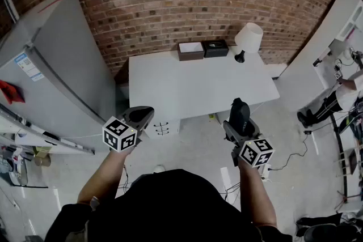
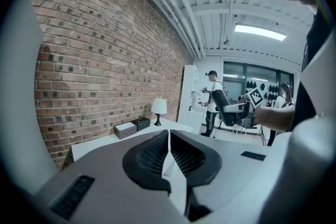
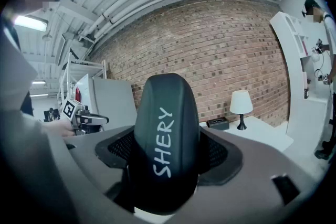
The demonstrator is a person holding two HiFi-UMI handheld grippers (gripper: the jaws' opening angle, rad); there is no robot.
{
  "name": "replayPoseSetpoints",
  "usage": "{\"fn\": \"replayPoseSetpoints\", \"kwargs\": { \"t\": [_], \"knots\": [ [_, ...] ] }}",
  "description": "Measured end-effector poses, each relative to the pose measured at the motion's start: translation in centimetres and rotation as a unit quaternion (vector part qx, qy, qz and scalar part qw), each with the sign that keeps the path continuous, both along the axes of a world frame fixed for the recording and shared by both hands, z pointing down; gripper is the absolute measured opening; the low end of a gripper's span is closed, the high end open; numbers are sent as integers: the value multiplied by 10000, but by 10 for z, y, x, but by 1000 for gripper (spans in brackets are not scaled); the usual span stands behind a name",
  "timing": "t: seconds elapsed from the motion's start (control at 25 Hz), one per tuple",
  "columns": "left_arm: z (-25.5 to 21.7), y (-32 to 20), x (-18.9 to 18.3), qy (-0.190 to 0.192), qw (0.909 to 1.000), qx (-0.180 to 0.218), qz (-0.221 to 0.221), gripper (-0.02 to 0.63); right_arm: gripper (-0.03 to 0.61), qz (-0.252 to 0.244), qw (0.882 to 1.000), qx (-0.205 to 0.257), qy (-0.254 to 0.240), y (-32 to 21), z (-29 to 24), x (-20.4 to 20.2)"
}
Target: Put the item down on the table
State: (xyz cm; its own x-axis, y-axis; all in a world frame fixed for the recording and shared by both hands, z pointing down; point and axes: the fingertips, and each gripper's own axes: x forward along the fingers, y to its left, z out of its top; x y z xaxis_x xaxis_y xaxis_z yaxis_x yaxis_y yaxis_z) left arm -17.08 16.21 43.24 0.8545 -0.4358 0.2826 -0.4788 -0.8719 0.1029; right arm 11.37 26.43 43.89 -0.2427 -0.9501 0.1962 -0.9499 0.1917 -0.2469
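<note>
Your right gripper (image 1: 239,117) is clamped on the black case (image 3: 165,149), held near the table's (image 1: 170,93) front edge. Your left gripper (image 1: 142,116) is closed and empty. Boxes (image 1: 202,49) and a lamp (image 1: 248,39) line the far edge, with bare top in front of them.

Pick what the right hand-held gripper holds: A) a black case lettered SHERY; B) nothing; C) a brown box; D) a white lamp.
A: in the right gripper view, the black case lettered SHERY sits clamped between the pads of the right hand-held gripper.
</note>
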Motion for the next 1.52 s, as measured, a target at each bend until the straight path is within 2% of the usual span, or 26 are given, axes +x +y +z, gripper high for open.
{"fn": "replayPoseSetpoints", "kwargs": {
  "t": [0.52,0.76,1.08,1.52],
  "knots": [
    [-9,29,21,9,9999,75,67,28,359,-12,9998,7,-176,19,-4,14],
    [-8,30,17,-1,9999,70,88,28,359,88,9997,32,-225,14,-6,12],
    [-8,10,20,89,9998,105,149,28,359,165,9997,-38,-177,-3,0,10],
    [0,-53,36,56,9993,1,378,28,359,336,9993,-130,-121,-52,8,13]
  ]
}}
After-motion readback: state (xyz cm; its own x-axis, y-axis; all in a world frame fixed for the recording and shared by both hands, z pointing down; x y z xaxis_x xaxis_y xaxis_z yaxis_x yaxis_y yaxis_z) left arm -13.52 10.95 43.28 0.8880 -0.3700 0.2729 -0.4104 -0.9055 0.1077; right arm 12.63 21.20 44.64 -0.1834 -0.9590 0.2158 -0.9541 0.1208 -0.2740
